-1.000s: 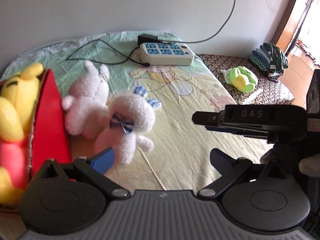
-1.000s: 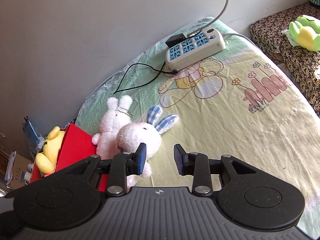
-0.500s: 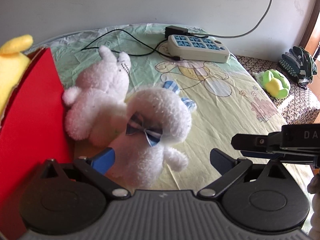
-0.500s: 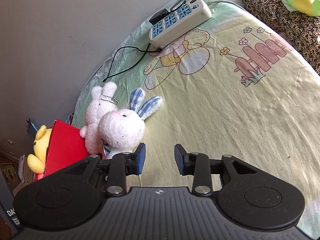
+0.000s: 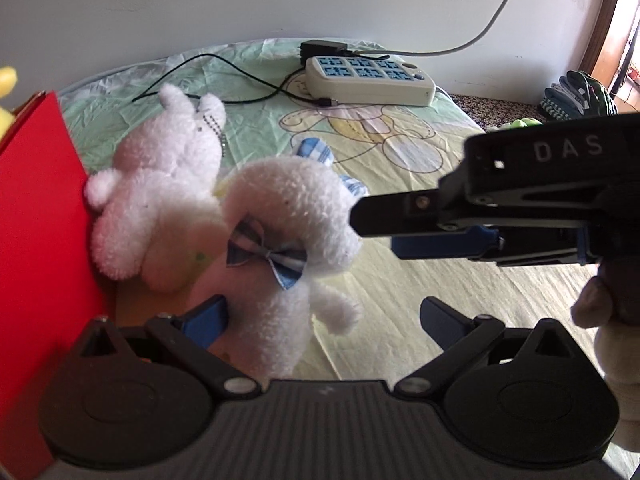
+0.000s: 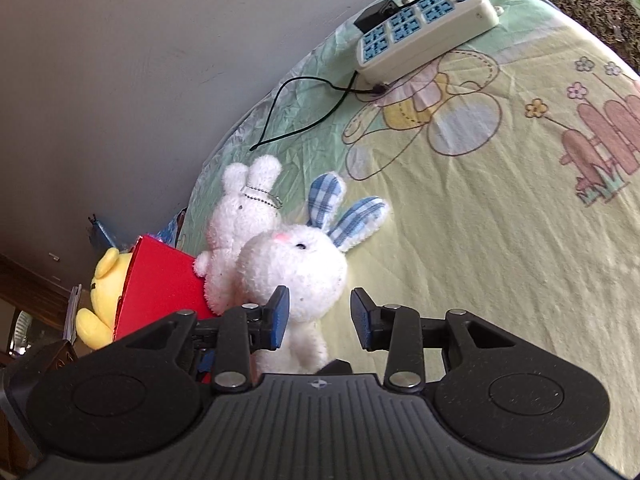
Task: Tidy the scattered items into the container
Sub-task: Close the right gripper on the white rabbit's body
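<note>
Item in hand: fluffy white plush rabbit with blue checked ears [image 6: 294,276], beside red cardboard box [image 6: 160,284]. My left gripper [image 5: 322,320] gapes around its body; right gripper [image 6: 319,318] is opening, unpressed. Next I close, lift, box it.

The only readable lettering was "DAS", in raised pale capitals on the black body of the right hand-held gripper [image 5: 376,232], seen at about three o'clock in the left wrist view. No other words, numbers or brand marks could be read: the power strip [image 5: 368,80] at twelve o'clock showed only blue socket faces, and the bed sheet [image 6: 500,200] carried cartoon drawings without legible writing.
</note>
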{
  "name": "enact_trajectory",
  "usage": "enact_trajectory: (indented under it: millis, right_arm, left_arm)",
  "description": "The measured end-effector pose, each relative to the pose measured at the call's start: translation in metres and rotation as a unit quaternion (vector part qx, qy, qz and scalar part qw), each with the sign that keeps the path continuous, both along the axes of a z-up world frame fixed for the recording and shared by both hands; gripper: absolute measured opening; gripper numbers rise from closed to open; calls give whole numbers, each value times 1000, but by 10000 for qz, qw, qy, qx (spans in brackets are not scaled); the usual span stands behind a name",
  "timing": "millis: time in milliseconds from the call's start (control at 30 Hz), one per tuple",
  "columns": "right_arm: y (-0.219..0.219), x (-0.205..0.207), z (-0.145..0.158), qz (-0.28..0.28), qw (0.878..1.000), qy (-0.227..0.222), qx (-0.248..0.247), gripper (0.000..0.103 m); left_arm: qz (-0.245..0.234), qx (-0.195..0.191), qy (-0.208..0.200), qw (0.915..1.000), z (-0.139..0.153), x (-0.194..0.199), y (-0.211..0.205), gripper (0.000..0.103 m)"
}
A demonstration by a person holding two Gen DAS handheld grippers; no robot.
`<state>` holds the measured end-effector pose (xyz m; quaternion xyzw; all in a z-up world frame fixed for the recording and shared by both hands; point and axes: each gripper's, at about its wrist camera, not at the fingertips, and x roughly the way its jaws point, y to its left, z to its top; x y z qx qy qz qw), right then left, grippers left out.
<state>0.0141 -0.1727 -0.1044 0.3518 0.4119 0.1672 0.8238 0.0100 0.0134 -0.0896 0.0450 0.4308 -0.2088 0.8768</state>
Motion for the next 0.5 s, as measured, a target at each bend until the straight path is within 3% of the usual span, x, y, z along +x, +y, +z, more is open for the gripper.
enact_trajectory:
  millis: [200, 367, 500]
  right_arm:
    - [2, 16, -3, 300, 9993, 120, 180, 42]
    - [3, 30, -5, 602, 9976, 281, 196, 43]
    - [7, 38, -16, 621, 9968, 399, 305, 56]
  left_arm:
    - [-264, -185, -74, 9995, 11, -10, 0, 100]
    - [303, -355, -190, 9987, 10, 1, 20, 100]
    - [376, -544, 132, 9977, -4, 20, 26, 100]
